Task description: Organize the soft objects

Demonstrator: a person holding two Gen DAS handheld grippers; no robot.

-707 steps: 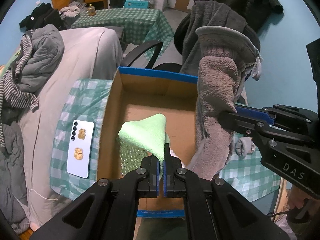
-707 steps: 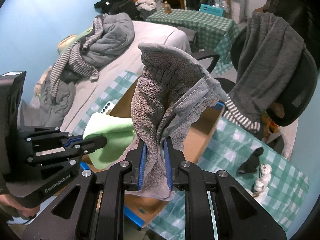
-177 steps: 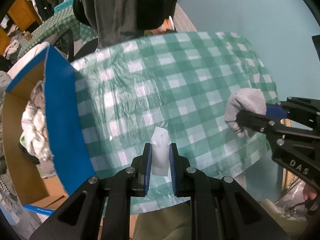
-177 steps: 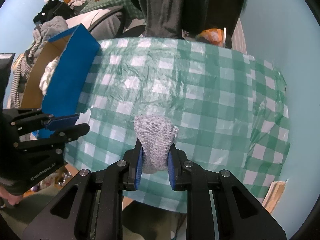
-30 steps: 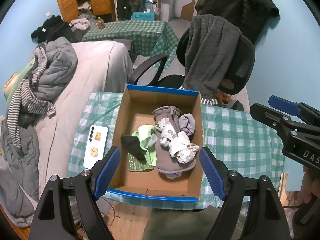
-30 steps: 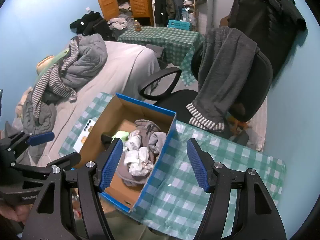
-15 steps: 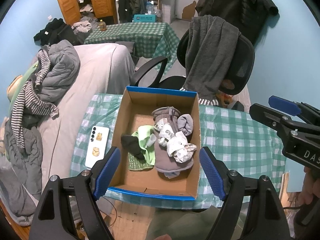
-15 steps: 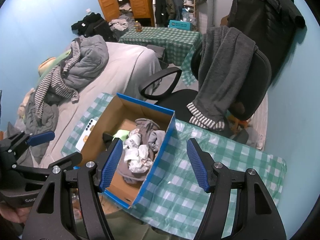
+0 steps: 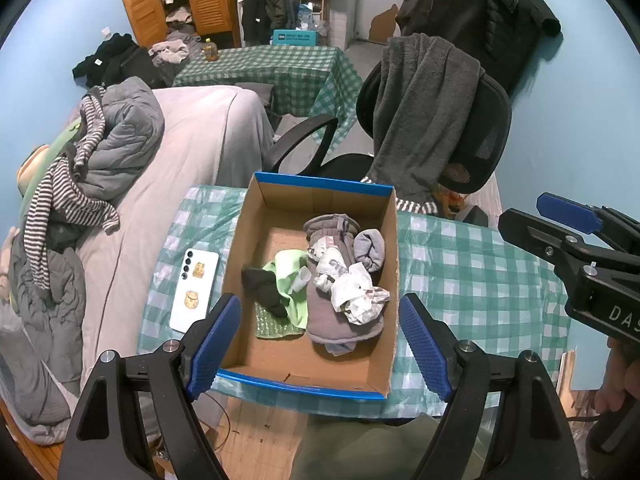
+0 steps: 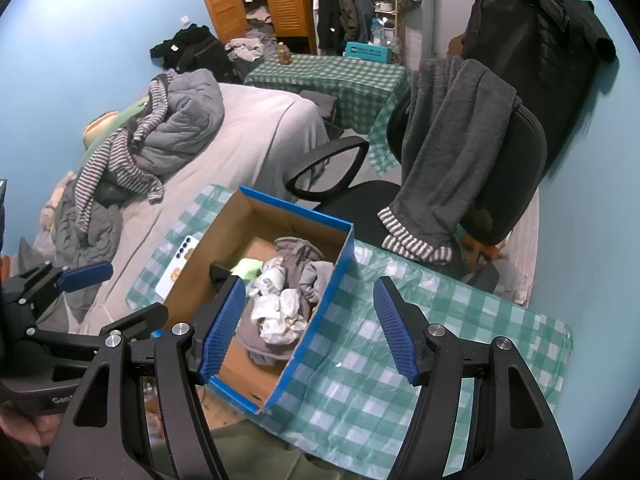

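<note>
Checked table [image 9: 472, 276], cardboard box [image 9: 394, 264] holding soft items [image 9: 344, 280], both grippers' fingers [image 9: 216, 334] spread, empty

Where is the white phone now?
In the left wrist view, the white phone lies flat on the checked tablecloth, just left of the cardboard box, beside the bed.

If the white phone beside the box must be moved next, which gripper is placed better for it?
Left. The left gripper, jaws open and empty, hangs over the cardboard box, with the phone just off its left finger. The right gripper is over the box's far side, toward the bare tablecloth.
</note>
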